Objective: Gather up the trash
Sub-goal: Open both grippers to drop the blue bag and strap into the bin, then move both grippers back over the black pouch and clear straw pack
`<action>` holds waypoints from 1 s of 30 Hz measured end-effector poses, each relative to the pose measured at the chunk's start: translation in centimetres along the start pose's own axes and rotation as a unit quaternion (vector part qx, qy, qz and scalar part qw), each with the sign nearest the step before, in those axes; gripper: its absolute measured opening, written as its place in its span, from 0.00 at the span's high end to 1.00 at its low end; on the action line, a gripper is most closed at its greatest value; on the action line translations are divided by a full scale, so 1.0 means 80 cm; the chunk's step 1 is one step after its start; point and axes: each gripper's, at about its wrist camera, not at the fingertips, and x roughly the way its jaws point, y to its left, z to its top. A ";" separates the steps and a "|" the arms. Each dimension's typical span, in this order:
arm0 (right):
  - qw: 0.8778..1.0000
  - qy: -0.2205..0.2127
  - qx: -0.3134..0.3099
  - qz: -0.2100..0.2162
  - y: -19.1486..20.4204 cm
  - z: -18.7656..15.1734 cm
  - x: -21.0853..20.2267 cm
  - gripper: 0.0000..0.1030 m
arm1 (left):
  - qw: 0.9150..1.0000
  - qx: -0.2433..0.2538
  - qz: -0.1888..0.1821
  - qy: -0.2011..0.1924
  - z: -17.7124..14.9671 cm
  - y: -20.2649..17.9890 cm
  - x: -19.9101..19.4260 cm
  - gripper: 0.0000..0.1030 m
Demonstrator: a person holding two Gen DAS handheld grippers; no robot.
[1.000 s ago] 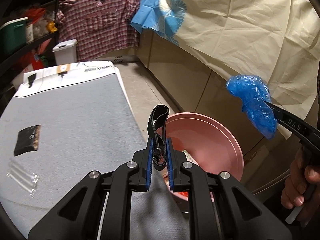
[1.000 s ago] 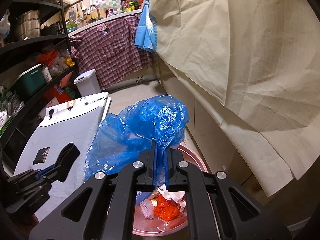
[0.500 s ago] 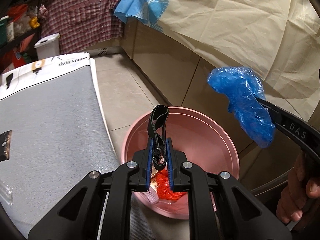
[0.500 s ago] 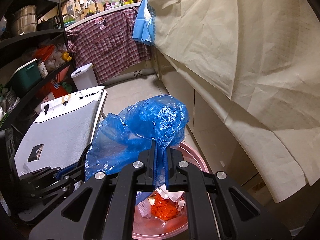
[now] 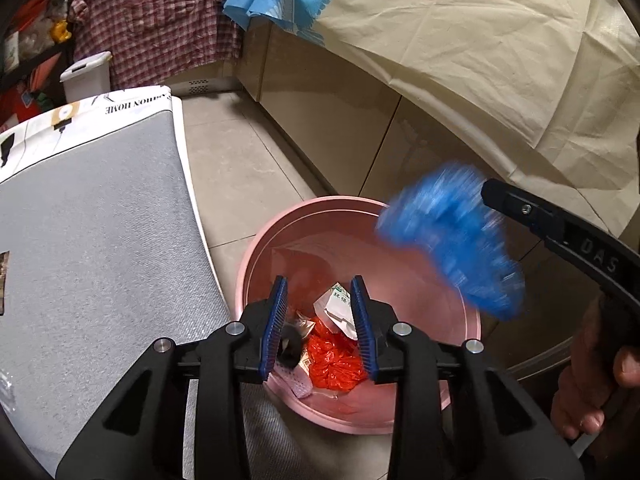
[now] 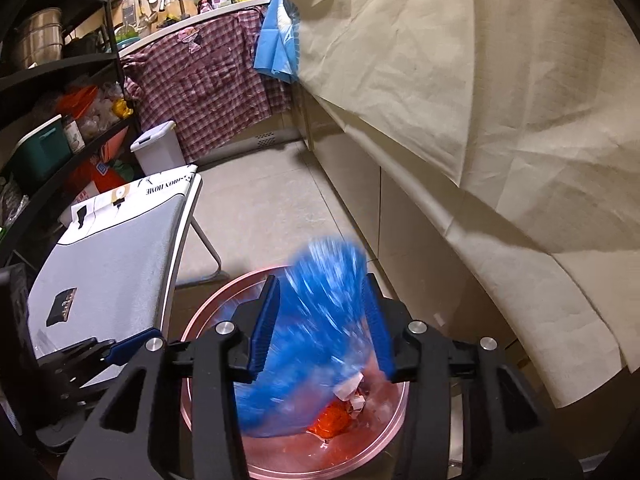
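Hanging over the pink bin (image 5: 256, 256), the left gripper (image 5: 319, 322) has its jaws spread wide with nothing between them; at right, the right gripper (image 6: 320, 320) gapes too, the blurred blue bag (image 6: 316, 320) loose between its fingers.

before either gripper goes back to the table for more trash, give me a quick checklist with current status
1. Left gripper free of load: ok, jaws apart, nothing between them.
2. Right gripper open: ok, jaws apart.
3. Blue plastic bag clear of the right gripper: cannot tell, it is motion-blurred between the jaws, above the pink bin.
4. Black band in the bin: ok, a dark item lies beside the orange wrapper.
5. Trash left on the grey table: not ok, a dark packet lies there.
6. Bin within reach: ok, both grippers are directly over it.
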 end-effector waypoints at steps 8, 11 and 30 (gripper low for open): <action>1.000 -0.004 -0.014 0.001 0.005 -0.002 -0.004 0.58 | 1.000 -0.004 0.010 -0.023 -0.004 0.012 -0.047 0.69; 1.000 -0.012 -0.017 0.001 0.007 -0.003 -0.009 0.58 | 0.999 -0.006 0.018 -0.035 -0.005 0.020 -0.073 0.69; 0.992 -0.045 -0.084 0.087 0.096 -0.023 -0.095 0.69 | 0.989 -0.044 0.093 -0.104 0.001 0.162 -0.260 0.69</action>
